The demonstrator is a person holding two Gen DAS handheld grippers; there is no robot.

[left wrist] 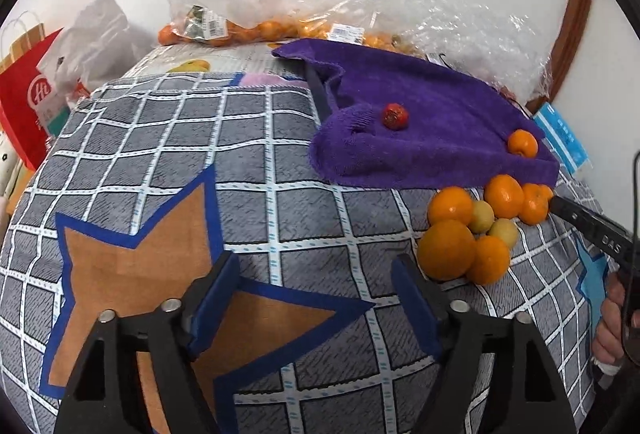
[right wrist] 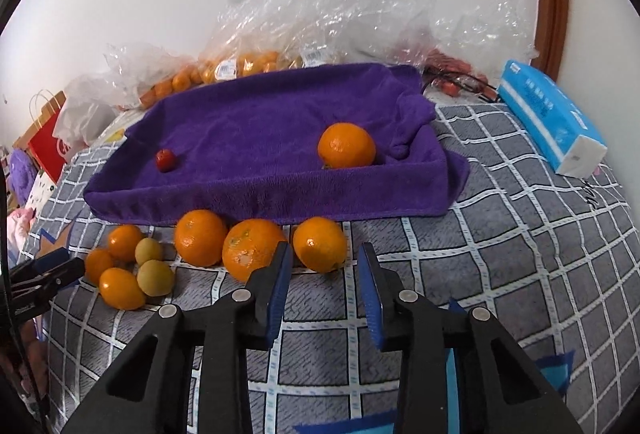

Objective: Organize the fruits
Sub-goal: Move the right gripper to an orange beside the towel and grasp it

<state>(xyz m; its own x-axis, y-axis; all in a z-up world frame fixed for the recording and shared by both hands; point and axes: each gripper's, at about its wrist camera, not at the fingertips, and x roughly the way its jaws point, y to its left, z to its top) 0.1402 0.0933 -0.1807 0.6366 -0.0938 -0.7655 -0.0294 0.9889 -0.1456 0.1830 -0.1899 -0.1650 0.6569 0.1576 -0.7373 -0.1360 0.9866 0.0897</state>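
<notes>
PROGRESS: early | DONE: one orange [right wrist: 346,145] and small red fruit [right wrist: 165,159] on purple towel [right wrist: 256,122] | LEFT: loose fruit pile [right wrist: 192,254] beside towel on checked cloth [right wrist: 500,234] | left gripper [left wrist: 316,298] wide, empty; right gripper [right wrist: 326,286] narrowed, gripping nothing

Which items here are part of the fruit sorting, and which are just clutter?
Part of the job: purple towel-lined tray, orange in the tray, small red fruit, loose oranges, two small yellow-green fruits.

Lying about: clear plastic bags of fruit, blue tissue pack, red paper bag.
</notes>
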